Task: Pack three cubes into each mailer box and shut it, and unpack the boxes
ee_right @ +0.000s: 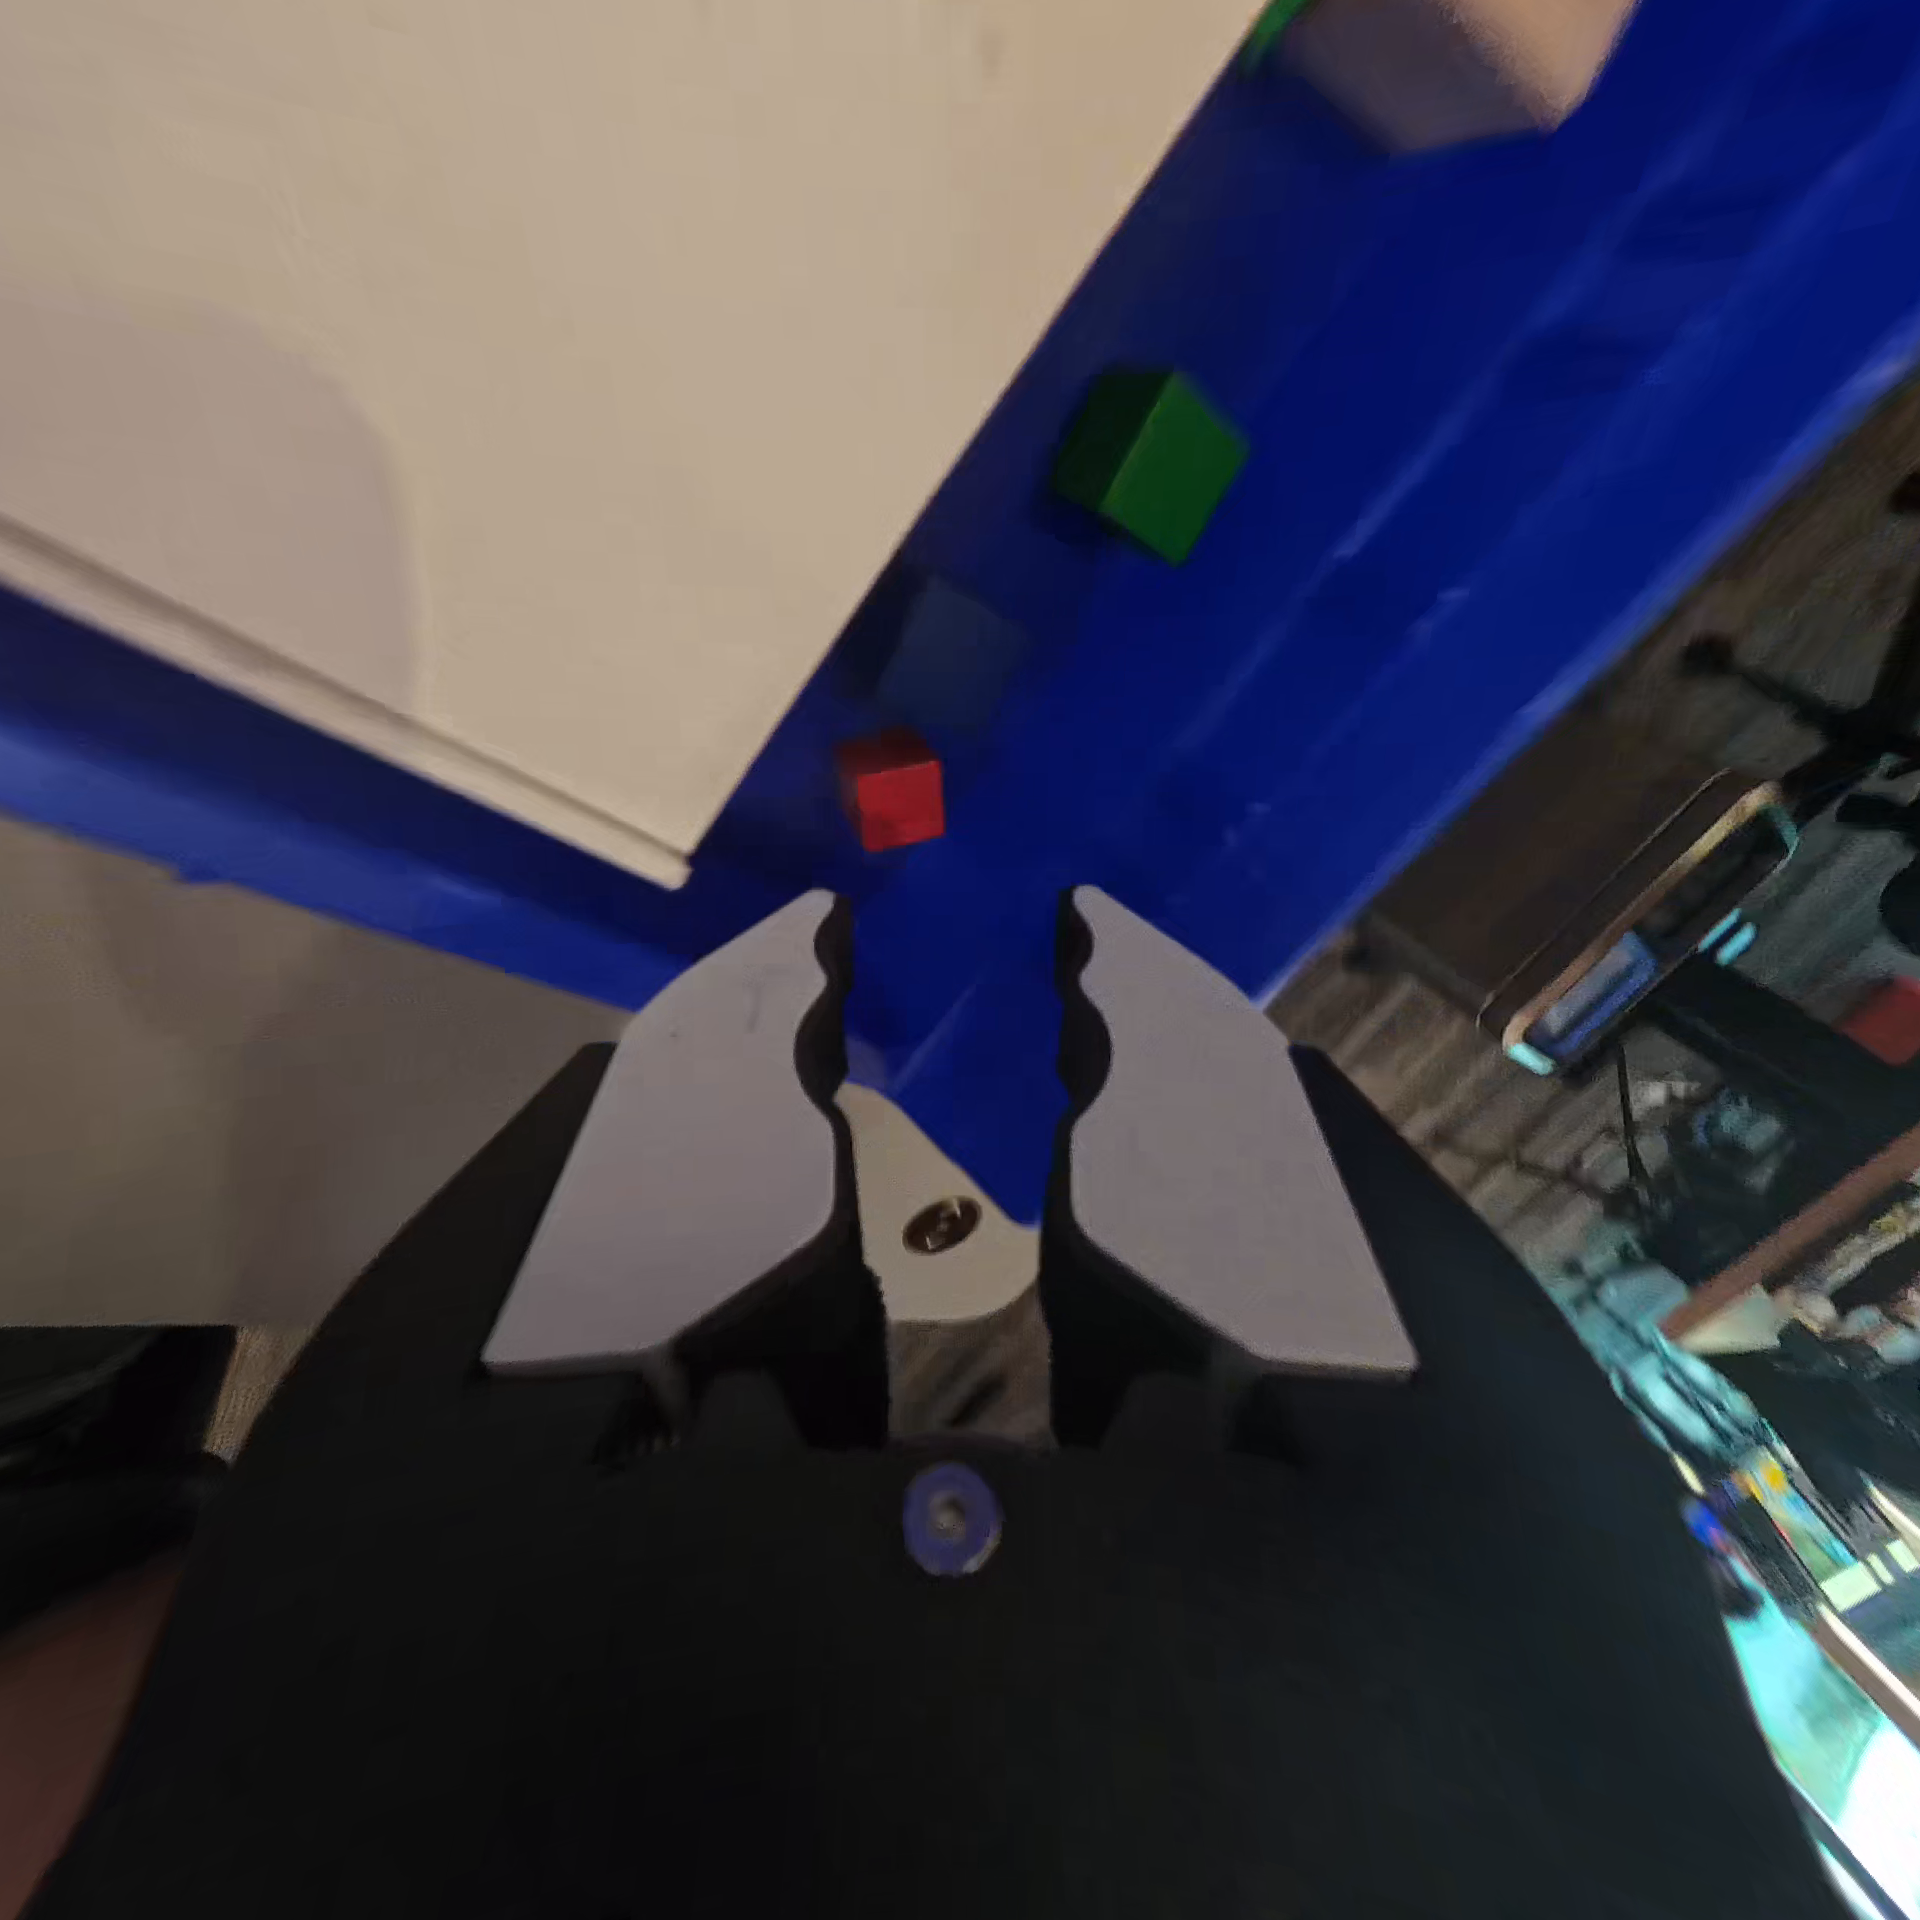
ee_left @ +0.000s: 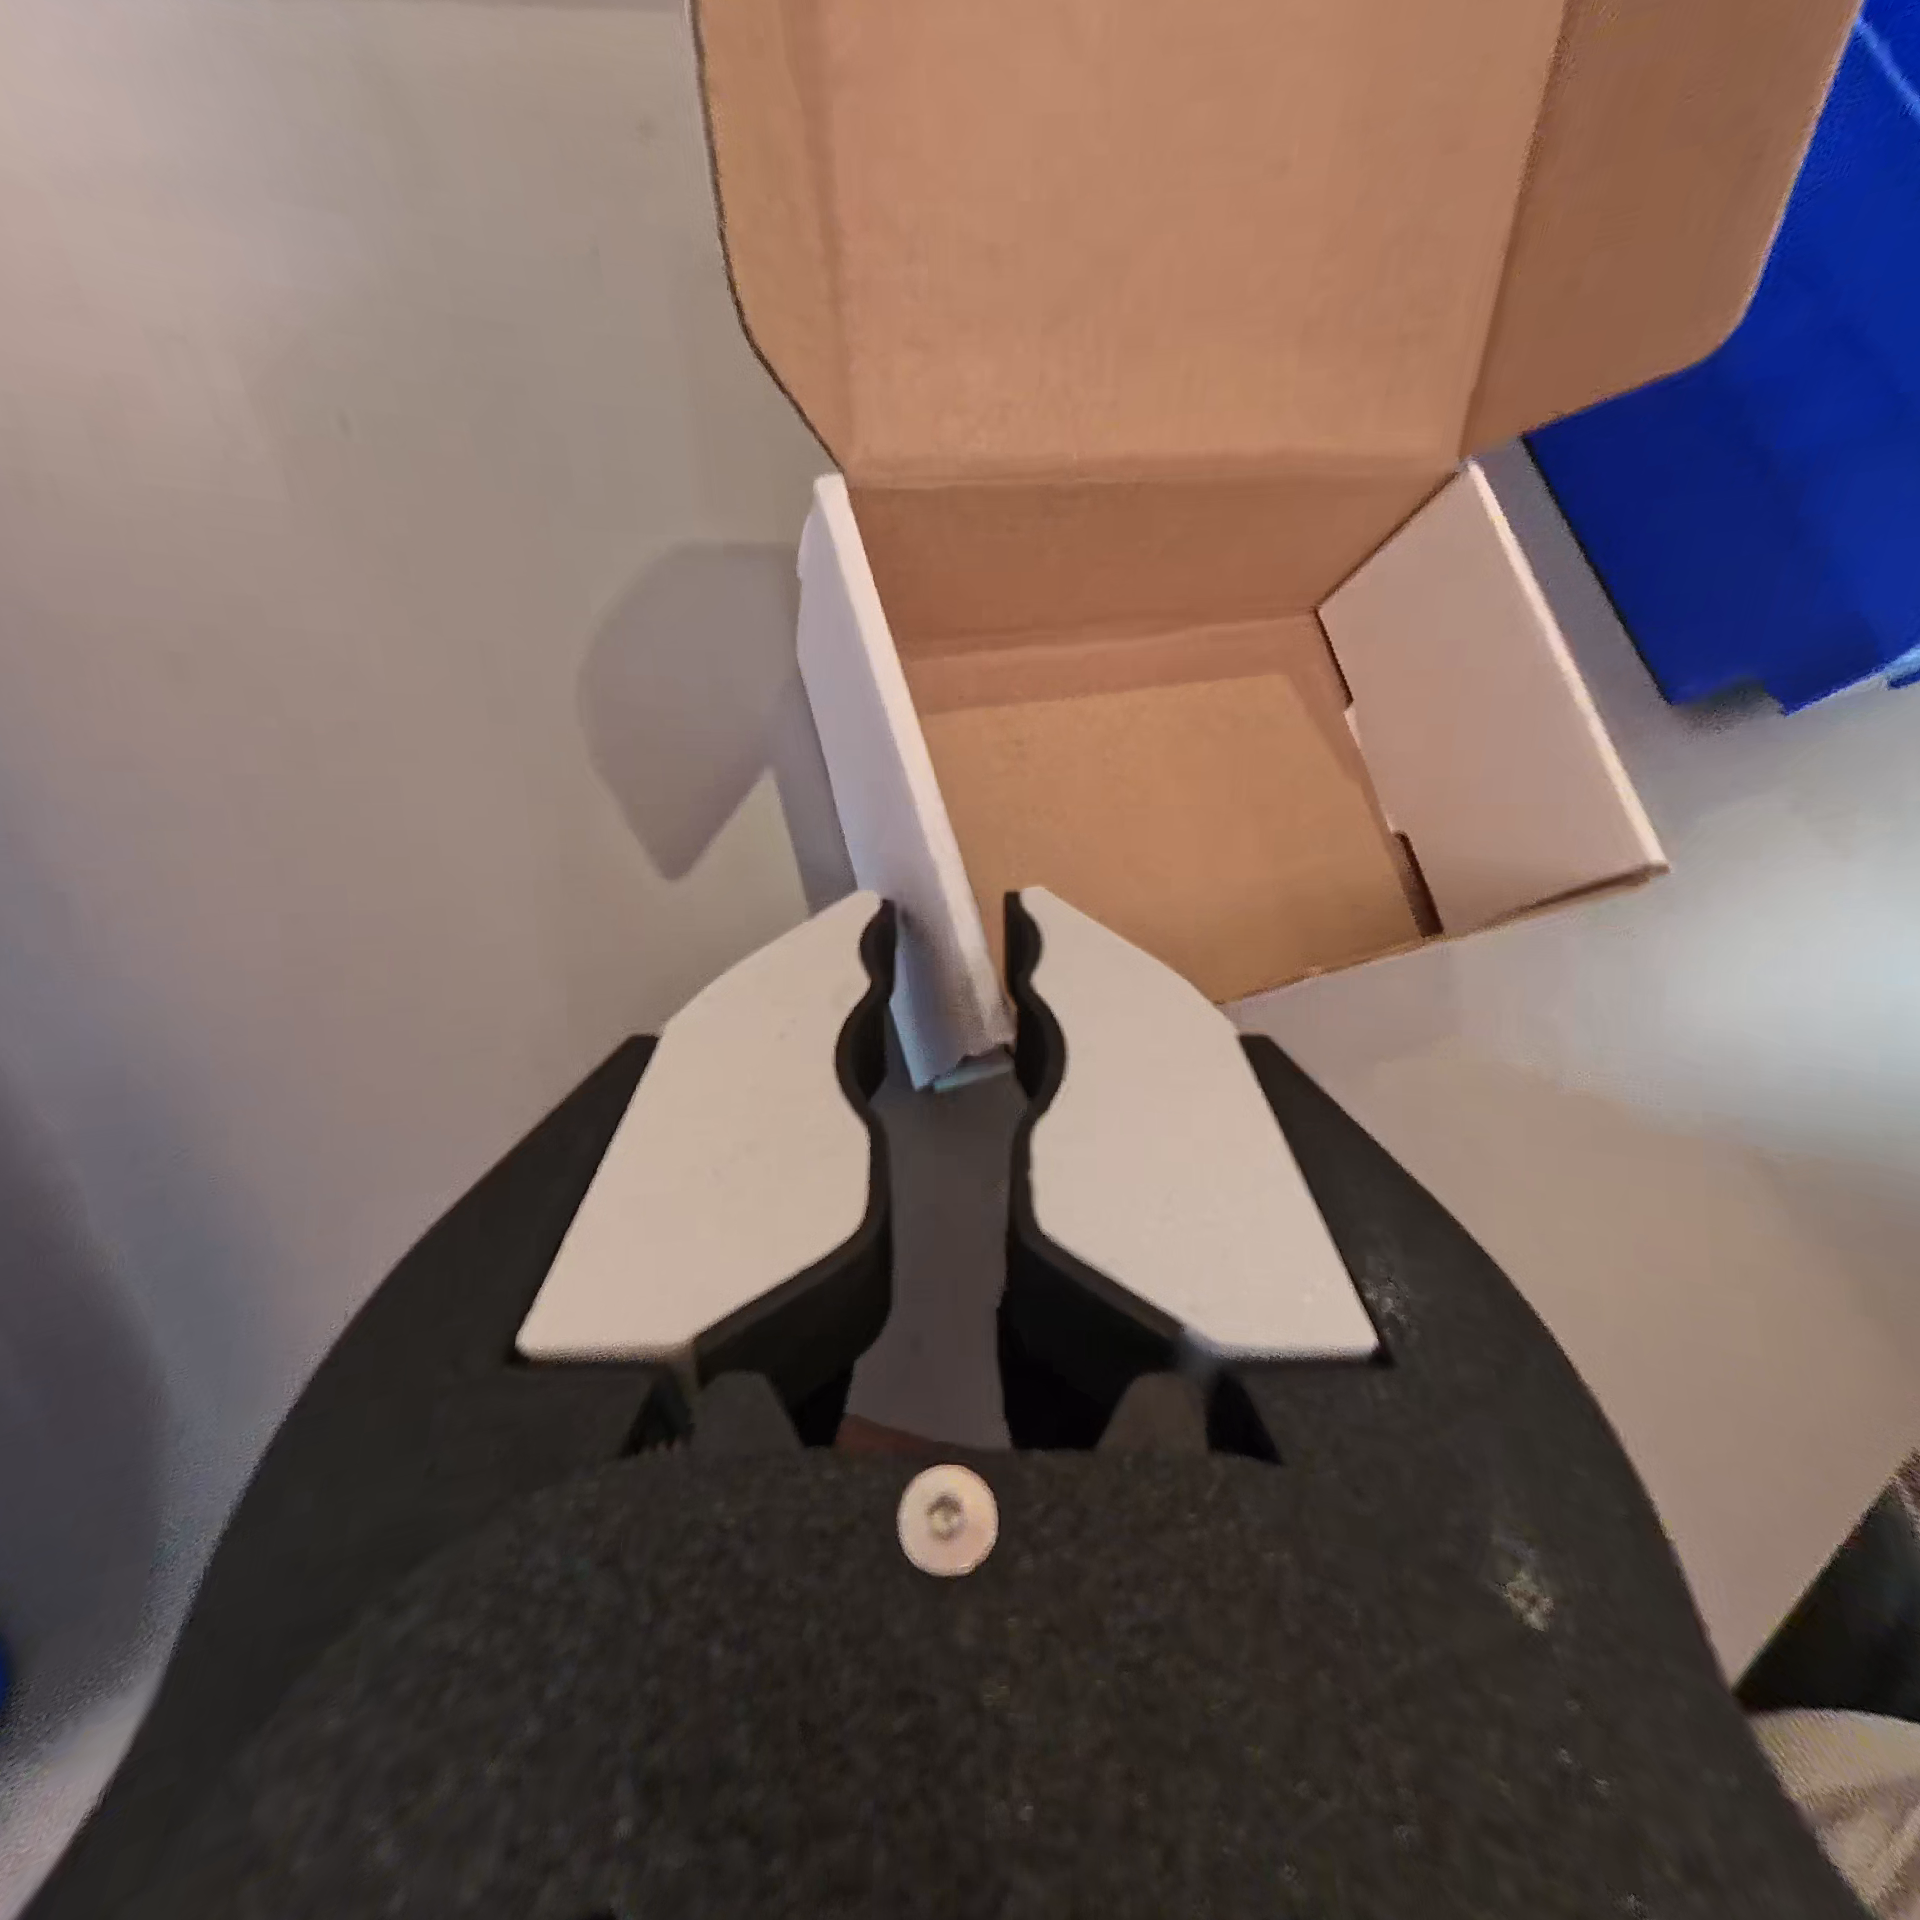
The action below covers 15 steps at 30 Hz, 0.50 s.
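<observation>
**Left wrist view and right wrist view: open mailer box held at its wall, cubes in blue bin**

Left wrist view
- Left claw [ee_left: 948, 961]: its two grey fingers are closed onto the near end of the left side wall of the mailer box [ee_left: 1164, 810], which sits between the black pads.
- Mailer box: white outside, brown cardboard inside. Lid raised and leaning back, with its side flaps spread. The interior shows bare brown floor; no cube is visible in it. The right wall's inner flap stands slightly inward.
- Tabletop [ee_left: 312, 520]: pale grey; the box rests on it.
- Blue bin [ee_left: 1787, 447]: at the right edge, just beyond the box's lid flap.

Right wrist view (blurred by motion)
- Right claw [ee_right: 954, 935]: fingers parted, nothing between them, poised above the bin floor.
- Blue bin [ee_right: 1351, 727]: seen from inside.
- Red cube [ee_right: 894, 790]: on the bin floor, just ahead of the left fingertip.
- Blue cube [ee_right: 951, 649]: dim, just beyond the red one.
- Green cube [ee_right: 1153, 468]: farther along, apart from the other two.
- White box panel [ee_right: 468, 364]: large flat white surface filling the upper left, overlapping the bin.
</observation>
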Tool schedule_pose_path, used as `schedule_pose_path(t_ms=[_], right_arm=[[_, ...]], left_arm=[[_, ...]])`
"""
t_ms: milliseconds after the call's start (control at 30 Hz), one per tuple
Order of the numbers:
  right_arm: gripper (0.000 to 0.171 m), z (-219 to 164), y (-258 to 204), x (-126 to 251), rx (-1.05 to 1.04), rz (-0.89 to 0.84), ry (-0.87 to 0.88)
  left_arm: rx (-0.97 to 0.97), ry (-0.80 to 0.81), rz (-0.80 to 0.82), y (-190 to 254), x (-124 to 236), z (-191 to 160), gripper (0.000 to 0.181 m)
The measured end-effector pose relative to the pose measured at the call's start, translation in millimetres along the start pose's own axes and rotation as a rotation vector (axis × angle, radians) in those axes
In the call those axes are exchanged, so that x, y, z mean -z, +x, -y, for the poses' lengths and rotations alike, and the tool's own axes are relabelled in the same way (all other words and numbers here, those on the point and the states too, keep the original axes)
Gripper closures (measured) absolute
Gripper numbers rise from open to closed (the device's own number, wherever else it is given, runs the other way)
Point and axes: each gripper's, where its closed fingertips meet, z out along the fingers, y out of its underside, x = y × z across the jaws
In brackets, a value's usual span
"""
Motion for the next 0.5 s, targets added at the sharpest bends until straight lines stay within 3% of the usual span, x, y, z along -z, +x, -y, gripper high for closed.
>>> schedule_pose_path(t_ms=[133, 233, 333, 400, 500], right_arm=[[0.122, 36, -13, 73, 0.023, -0.046, 0.35], [0.122, 87, -55, 125, 0.078, 0.029, 0.685], [0.121, 140, -130, 159, 0.079, 0.368, 0.926], [0.122, 168, -157, 157, -0.044, 0.51, 0.94], [0.119, 193, -165, 134, -0.214, 0.476, 0.881]], left_arm=[[0.004, 0.066, -0.032, 5, 14, 12, 0.126], [-0.046, 0.204, 0.002, -6, 35, 59, 0.128], [-0.132, 0.261, 0.096, -24, 40, 109, 0.138], [-0.179, 0.237, 0.101, -23, 34, 131, 0.138], [-0.226, 0.193, 0.134, -23, 18, 152, 0.144]])
